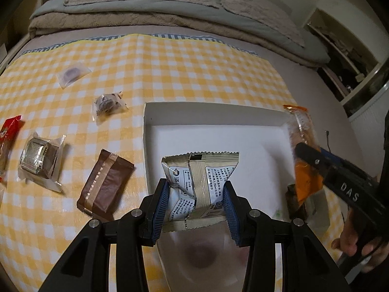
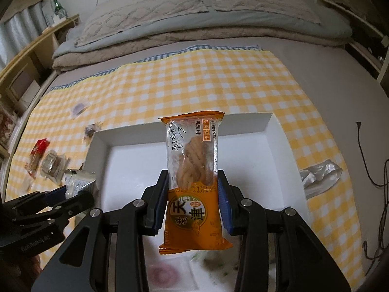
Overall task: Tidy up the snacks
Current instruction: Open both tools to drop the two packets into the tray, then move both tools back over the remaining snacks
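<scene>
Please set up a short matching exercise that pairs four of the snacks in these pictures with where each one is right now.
Things:
1. beige sachet
2. orange twist-snack packet
3. brown bar packet
4. red packet

Places:
A. lying on the checked cloth just beside the white box
B. clamped in the right gripper
C. at the far left edge of the cloth
D. clamped in the left gripper

Pairs: 1-D, 2-B, 3-A, 4-C
</scene>
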Available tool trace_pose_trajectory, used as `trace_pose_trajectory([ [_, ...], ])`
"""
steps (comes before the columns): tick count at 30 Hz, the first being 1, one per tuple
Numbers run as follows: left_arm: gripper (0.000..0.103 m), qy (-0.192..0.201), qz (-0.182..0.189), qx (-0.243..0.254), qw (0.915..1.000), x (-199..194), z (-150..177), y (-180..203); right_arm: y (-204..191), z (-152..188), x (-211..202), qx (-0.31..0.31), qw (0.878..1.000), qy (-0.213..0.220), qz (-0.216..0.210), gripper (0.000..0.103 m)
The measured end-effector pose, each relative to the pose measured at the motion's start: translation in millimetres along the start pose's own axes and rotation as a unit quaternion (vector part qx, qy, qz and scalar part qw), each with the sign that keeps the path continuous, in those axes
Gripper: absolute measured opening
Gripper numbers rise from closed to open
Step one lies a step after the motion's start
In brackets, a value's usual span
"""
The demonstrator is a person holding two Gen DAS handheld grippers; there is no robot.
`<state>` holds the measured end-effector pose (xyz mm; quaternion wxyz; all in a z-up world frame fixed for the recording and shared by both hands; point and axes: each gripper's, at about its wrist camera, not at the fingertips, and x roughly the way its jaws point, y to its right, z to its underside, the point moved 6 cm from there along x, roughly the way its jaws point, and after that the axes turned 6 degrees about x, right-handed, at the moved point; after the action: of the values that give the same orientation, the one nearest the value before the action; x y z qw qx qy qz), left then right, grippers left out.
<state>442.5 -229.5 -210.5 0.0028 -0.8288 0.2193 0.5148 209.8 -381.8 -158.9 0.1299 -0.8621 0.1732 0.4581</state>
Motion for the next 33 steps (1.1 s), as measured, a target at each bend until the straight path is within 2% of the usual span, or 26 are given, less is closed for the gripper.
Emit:
trace_pose_trajectory([
  [5,0.043,0.003,-0.007,-0.003,1.0,0,2,-3,20,-11,15,-0.022,0.999,0.009,0.026,0.038],
  [12,0.047,0.004,-0.004,0.006,1.0,2,1,-3,46,-14,40,-0.038,0.997,-0.011,0.064,0.038],
  [14,0.064,0.009,-0.003,0.01,0.9999,2,1,-2,53,-15,43,-0.034,0.997,-0.011,0.074,0.039],
  [16,0.072,0.012,0.001,0.012,0.9998,0,1,-1,59,-18,42,-0.019,0.997,-0.003,0.078,0.043],
  [17,0.072,0.012,0.003,0.016,0.9998,0,1,1,62,-20,41,-0.012,0.997,-0.001,0.081,0.052],
  [18,0.072,0.011,0.003,0.019,0.9998,-1,1,2,64,-21,40,-0.007,0.997,-0.005,0.079,0.067],
  [19,0.072,0.011,0.002,0.023,0.9997,-1,2,3,64,-21,40,-0.005,0.997,-0.006,0.077,0.07],
  [29,0.072,0.009,0.0,0.042,0.9991,-13,9,7,58,-4,31,0.003,0.998,-0.046,0.049,0.07],
  [31,0.072,0.011,0.0,0.043,0.999,-18,10,7,59,-2,27,0.015,0.998,-0.045,0.046,0.076],
  [33,0.073,0.012,0.001,0.043,0.999,-23,11,6,58,0,19,0.032,0.998,-0.043,0.04,0.087],
])
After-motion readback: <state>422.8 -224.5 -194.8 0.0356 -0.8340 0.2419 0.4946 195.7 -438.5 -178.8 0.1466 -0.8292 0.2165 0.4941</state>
